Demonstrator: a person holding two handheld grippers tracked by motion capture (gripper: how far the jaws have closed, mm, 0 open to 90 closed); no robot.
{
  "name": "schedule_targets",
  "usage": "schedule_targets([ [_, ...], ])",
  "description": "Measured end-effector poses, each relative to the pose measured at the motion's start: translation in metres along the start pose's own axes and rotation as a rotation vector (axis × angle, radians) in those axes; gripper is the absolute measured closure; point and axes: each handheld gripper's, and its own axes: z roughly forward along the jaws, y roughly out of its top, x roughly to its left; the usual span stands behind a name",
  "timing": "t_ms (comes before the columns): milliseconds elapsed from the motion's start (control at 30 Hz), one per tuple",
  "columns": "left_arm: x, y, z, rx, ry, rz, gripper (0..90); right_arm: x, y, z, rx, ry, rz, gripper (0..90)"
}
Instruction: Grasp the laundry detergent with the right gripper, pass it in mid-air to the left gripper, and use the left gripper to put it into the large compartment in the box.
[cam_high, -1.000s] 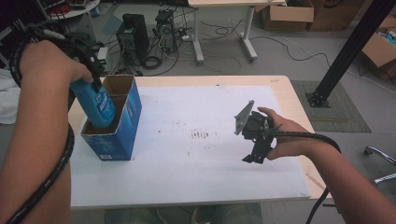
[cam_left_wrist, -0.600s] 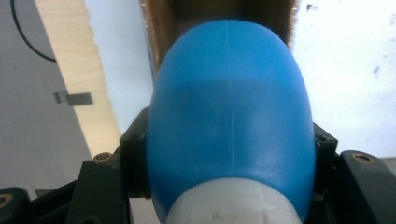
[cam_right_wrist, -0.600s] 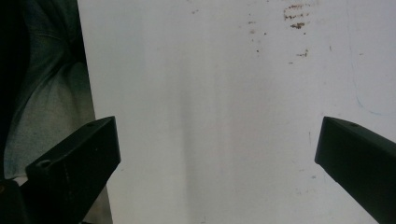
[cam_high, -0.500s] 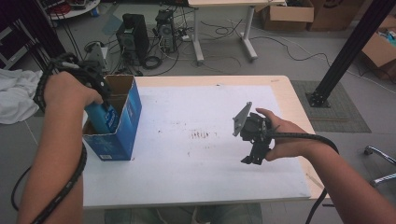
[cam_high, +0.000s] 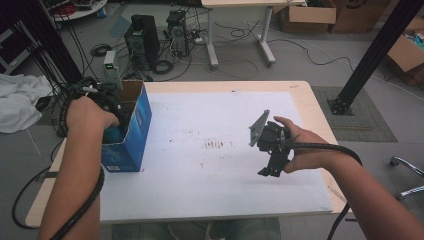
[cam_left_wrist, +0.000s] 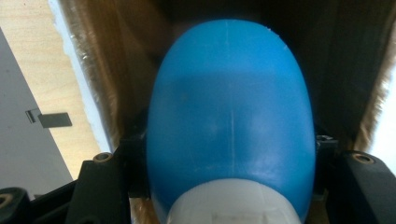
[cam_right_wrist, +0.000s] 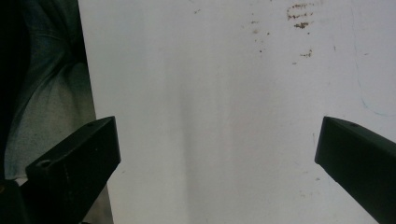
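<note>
A blue bottle (cam_left_wrist: 231, 126) with a white cap sits between the two black jaws of my left gripper (cam_left_wrist: 229, 154), which is shut on it. The bottle points down into an open blue cardboard box (cam_high: 134, 131) at the table's left edge, its brown inner walls around the bottle. From above, a sliver of the blue bottle (cam_high: 114, 134) shows under the left hand inside the box. My right gripper (cam_high: 270, 167) hangs over the white table sheet (cam_high: 210, 120) at the right, jaws wide apart with nothing between them (cam_right_wrist: 217, 154).
The white sheet carries small brown stains (cam_high: 215, 145) near its middle. Beyond the table stand computer towers (cam_high: 142, 40), cables, another desk's legs and cardboard boxes. A black post (cam_high: 370, 55) rises at the right. White cloth (cam_high: 20, 102) lies left of the table.
My left hand has sunk with the blue bottle, from above the box's rim down into the box. The right gripper has kept still.
</note>
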Motion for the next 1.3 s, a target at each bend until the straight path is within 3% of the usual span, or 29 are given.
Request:
schedule_targets([
  [200, 0.0, 0.005, 0.013, 0.001, 0.0, 0.007, 38.4, 0.0, -0.001, 0.004, 0.005, 0.01, 0.005, 0.0],
  [267, 0.001, 0.004, 0.013, -0.021, -0.002, 0.002, 38.4, -0.001, -0.001, 0.005, 0.005, 0.009, 0.007, 0.0],
  [900, 0.004, 0.002, 0.013, -0.047, -0.017, -0.005, 38.1, 0.0, 0.002, 0.005, 0.008, 0.005, 0.005, 0.0],
  [1167, 0.002, -0.003, 0.013, -0.084, -0.002, 0.02, 36.4, 0.003, 0.0, 0.005, 0.013, 0.005, 0.002, 0.0],
  [1300, 0.002, -0.003, 0.012, -0.075, -0.013, 0.015, 33.1, 0.004, -0.001, 0.006, 0.017, 0.007, 0.005, 0.0],
])
